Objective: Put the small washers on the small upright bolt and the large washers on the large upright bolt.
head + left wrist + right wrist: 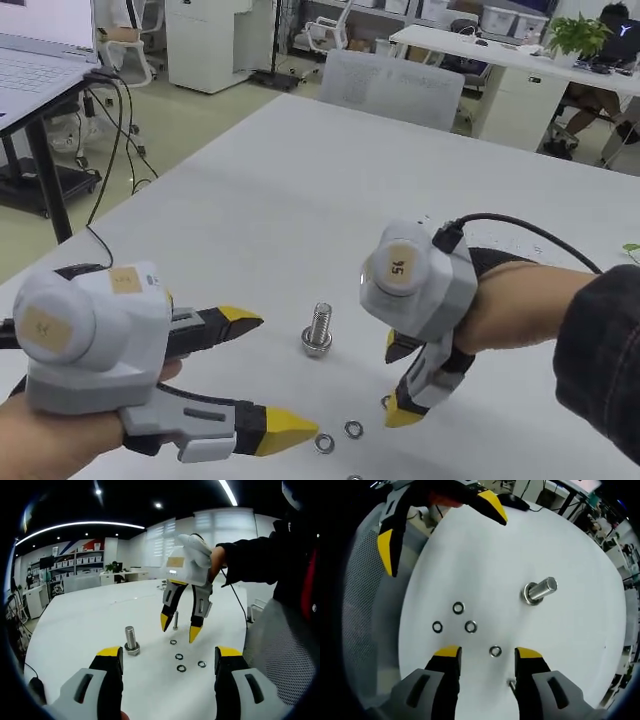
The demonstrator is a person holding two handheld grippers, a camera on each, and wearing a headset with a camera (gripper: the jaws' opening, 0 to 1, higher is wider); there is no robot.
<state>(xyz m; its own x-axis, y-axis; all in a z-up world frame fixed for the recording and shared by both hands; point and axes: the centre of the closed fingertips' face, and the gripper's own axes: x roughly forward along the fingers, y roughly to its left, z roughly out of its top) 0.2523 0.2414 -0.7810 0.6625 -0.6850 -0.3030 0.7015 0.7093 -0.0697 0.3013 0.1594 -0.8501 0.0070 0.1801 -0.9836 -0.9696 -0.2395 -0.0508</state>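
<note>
A large silver bolt [317, 330] stands upright on the white table [300, 200]; it also shows as large bolt [131, 640] and large bolt [539, 590]. A thin small bolt [175, 621] stands behind my right gripper [179, 628], and its small bolt tip [511, 683] shows by one jaw. Several steel washers lie flat, among them a washer [495, 651] under the open right gripper [487, 653], which points down a little above the table. Other washers [353, 429] lie near my open, empty left gripper [265, 372].
The table edge runs close to the washers on the person's side. A laptop desk [40, 90] with hanging cables stands at the far left, and a grey chair [390, 85] stands behind the table. The left gripper [440, 527] hangs over the table's near edge.
</note>
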